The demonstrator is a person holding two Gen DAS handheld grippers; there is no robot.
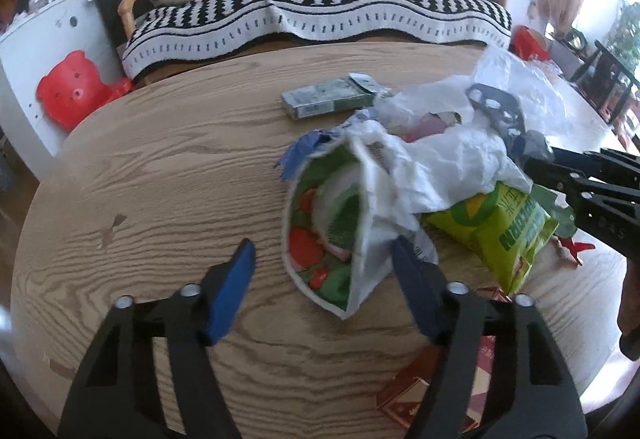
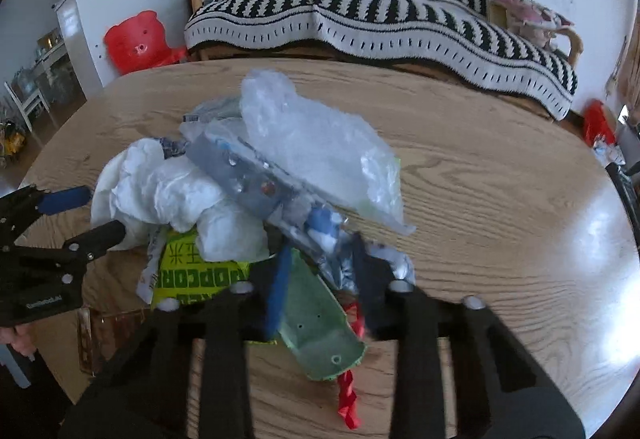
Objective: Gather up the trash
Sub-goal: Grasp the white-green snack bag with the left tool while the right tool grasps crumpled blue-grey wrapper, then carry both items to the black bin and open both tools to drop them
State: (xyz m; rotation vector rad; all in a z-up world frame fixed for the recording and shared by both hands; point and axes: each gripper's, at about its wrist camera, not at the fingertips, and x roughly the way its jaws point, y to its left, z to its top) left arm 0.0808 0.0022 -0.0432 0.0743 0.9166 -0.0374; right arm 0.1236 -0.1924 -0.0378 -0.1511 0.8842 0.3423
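Between left claw (image 1: 322, 279) tips (spread), trash wrapper (image 1: 332, 223)

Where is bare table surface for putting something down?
Bare wood lies left of the trash pile, toward the red bear stool, and on the table right of the bubble wrap. The middle is crowded: popcorn bag, green box.

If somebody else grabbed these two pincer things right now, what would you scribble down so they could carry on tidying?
Left gripper: open, empty, its right finger touching the white paper wrapper.
Right gripper: part-open around the green plastic tray; grip not certain.
Trash sits heaped mid-table: yellow-green popcorn bag, clear plastic bag, red ribbon.
Green box lies apart, behind the heap.
Done: pile gathered. Left: collect the pile and the box; no bin in view.
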